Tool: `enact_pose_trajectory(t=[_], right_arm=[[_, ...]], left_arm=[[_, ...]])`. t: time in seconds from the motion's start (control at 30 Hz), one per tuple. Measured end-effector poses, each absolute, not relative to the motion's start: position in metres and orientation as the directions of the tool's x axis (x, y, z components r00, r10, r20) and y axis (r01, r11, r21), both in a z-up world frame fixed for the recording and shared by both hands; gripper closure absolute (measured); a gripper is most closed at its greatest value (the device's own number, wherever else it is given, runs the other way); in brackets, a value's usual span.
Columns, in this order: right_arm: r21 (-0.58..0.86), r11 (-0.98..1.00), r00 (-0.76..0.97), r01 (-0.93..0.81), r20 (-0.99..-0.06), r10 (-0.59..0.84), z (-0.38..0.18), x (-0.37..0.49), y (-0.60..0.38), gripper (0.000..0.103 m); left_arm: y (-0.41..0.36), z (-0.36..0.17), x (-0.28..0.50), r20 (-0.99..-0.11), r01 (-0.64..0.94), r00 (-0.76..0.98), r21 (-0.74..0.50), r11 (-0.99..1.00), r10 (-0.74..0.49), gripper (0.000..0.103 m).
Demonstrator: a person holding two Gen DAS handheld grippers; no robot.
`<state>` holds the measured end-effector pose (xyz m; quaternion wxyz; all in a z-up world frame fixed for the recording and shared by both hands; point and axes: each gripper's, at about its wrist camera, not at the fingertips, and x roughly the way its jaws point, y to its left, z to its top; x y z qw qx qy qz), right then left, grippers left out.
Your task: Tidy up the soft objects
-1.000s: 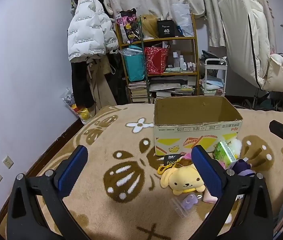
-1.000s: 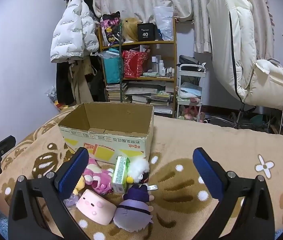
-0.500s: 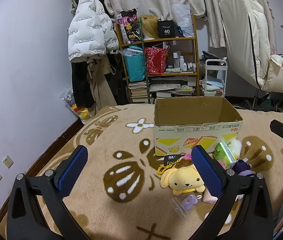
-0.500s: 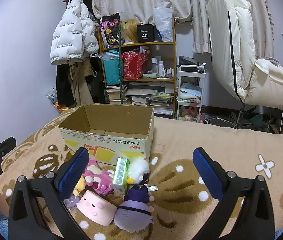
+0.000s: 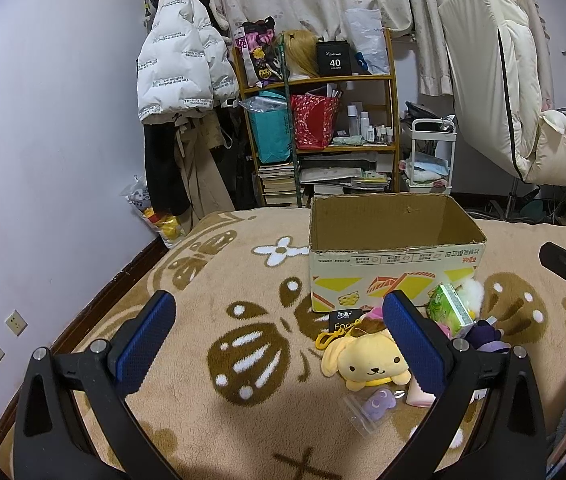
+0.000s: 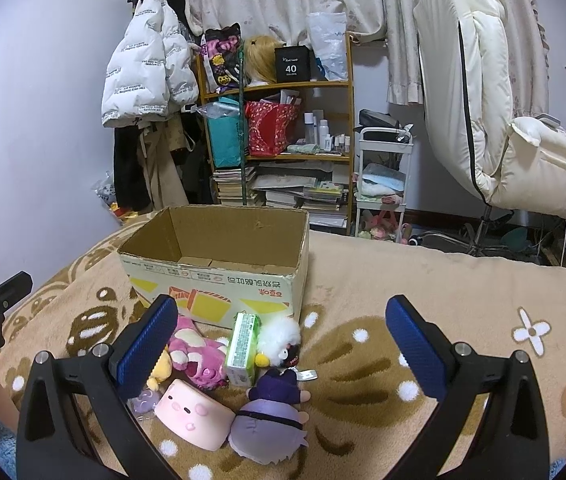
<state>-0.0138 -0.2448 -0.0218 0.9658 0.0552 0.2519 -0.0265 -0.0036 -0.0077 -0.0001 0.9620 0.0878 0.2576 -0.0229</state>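
Both claws, left claw (image 5: 279,336) and right claw (image 6: 281,344), hover wide open and empty above plush toys (image 6: 199,356) heaped just before the empty cardboard box (image 6: 219,268); a low, centred pinch on one toy looks wisest.

Home bedroom, blanketed bed (image 5: 211,360), hanging coats (image 5: 179,68), cluttered shelf (image 6: 283,128)

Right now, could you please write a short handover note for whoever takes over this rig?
Left gripper: open, empty, above the blanket.
Right gripper: open, empty, above the toy pile.
Cardboard box: upright and open, no toys visible inside.
In front of it: yellow dog plush, pink bear plush, pink pig plush, purple doll, white fluffy plush, green tissue pack.
Done: nothing.
Left: box every toy.
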Motion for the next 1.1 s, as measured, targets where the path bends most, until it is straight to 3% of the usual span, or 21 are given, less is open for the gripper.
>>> enact_pose_trajectory(t=[1.1], right_arm=[[0.093, 0.993, 0.868, 0.075, -0.496, -0.019, -0.0244, -0.0128, -0.2432, 0.0]], left_arm=[[-0.0076, -0.0006, -0.0037, -0.499, 0.088, 0.867, 0.159, 0.983, 0.004, 0.001]])
